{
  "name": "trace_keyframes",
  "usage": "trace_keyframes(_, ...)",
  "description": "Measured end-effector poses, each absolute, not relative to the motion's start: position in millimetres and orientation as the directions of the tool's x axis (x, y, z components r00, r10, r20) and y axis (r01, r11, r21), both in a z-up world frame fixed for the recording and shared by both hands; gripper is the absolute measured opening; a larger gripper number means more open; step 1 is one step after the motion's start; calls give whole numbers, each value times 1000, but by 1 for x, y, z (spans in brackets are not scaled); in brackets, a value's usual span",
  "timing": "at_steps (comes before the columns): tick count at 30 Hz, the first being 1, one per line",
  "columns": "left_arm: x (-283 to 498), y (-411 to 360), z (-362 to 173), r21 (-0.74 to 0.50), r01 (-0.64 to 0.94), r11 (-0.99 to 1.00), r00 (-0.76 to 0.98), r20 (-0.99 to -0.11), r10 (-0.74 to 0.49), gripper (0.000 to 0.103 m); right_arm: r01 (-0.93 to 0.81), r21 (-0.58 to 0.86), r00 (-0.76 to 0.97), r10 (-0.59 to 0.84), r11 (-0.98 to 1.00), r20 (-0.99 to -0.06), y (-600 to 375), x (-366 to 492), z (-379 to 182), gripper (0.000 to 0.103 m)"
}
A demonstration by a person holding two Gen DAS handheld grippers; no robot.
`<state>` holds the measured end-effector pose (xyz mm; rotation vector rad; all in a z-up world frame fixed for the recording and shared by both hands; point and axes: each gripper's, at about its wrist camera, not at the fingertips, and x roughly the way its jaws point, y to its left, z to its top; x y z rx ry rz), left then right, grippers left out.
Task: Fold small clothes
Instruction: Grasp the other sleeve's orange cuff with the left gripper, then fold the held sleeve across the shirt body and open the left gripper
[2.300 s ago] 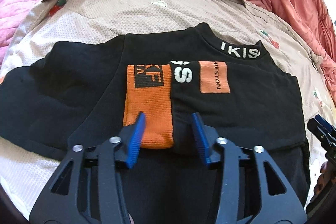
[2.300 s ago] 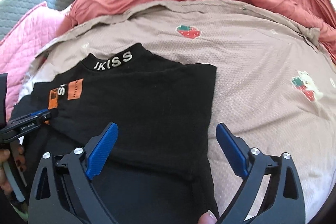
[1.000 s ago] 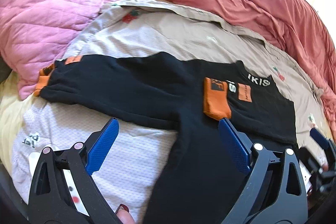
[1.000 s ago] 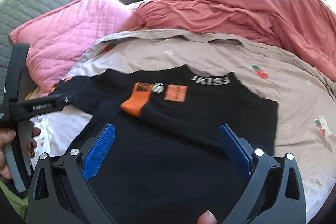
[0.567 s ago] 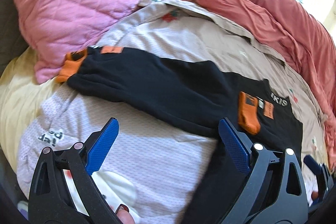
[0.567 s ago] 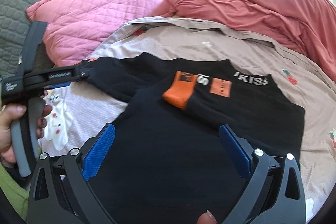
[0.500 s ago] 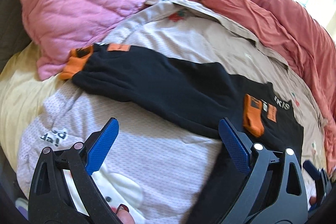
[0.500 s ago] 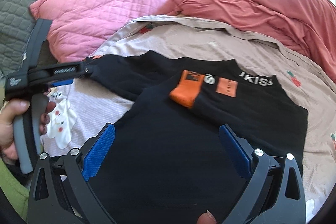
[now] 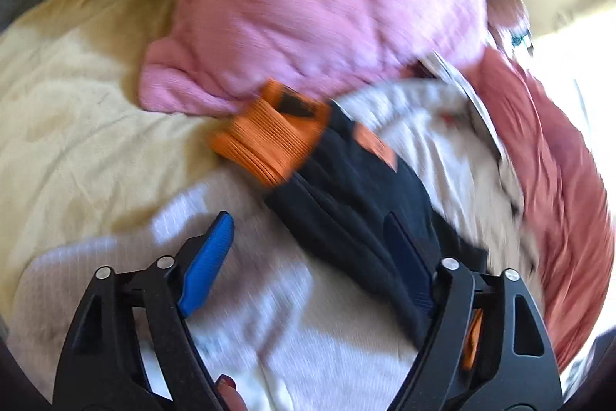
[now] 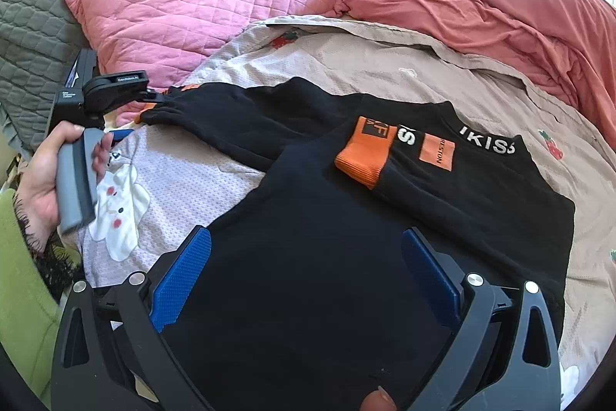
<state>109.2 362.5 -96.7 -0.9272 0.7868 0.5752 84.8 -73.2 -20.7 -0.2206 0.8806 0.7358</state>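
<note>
A: Where is the garment, please?

B: The black sweatshirt [image 10: 346,237] lies flat on the beige bed cover [image 10: 442,64], with its collar toward the far side. One sleeve is folded across the chest, so that its orange cuff [image 10: 365,153] rests on the black body. The other sleeve [image 9: 346,195] is stretched out to the side, and its orange cuff [image 9: 273,137] ends just beside the pink quilted pillow [image 9: 308,6].

A: How is the left hand [image 10: 42,176] placed?

B: In the right wrist view it is at the left edge, and it grips a grey handle with the fingers wrapped around it. The left gripper [image 9: 308,249] points steeply down at the stretched sleeve. The left wrist picture is blurred.

A: Is this claw holding something?

B: Its jaws are closing. One blue pad [image 9: 206,264] is over the pale sheet and the other is over the black sleeve, so the edge of the sleeve is between them, but the pads do not press it.

A: And the right gripper [image 10: 304,272]?

B: It is tilted down above the lower body of the sweatshirt. The jaws stand wide apart and grip nothing; the cloth under them is flat. A fingertip [image 10: 375,401] of the right hand shows at the bottom edge.
</note>
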Motion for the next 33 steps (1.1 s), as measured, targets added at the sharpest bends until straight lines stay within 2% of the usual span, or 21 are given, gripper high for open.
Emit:
trace_keyframes(3,112,375,-101,-479,-744,466,596,-791,138,58,-658,111,417,483,745,-770,-77,86,-23,99)
trace_keyframes(5,113,382,-105,-484,-753,446,596,-788,151,36,-653,110,416,477,749,-774,-80,87,-24,99)
trace_keyframes(6,113,384,-108,-497,-750,435,604,-783,146,21,-650,109,417,474,752,-776,-81,87,-25,99)
trace_keyframes(9,108,387,-105,-515,-737,438,632,-755,176,2,-641,108,421,466,760,-778,-86,88,-26,99)
trace_keyframes(15,108,359,-60,-504,-640,580,723,-650,233,2,-603,140,421,462,786,-780,-100,95,-30,99)
trace_keyframes(17,111,338,-40,-486,-584,650,758,-613,222,2,-585,147,427,456,798,-780,-106,99,-31,99)
trace_keyframes(21,123,278,-8,-459,-425,781,816,-567,111,2,-532,148,455,429,834,-780,-124,108,-31,99)
trace_keyframes(27,150,178,-8,-420,-197,886,797,-595,-105,2,-374,172,515,358,912,-779,-180,135,-31,99)
trace_keyframes(33,172,100,-71,-374,-85,923,642,-730,-237,2,-261,197,542,312,945,-780,-222,149,-33,99)
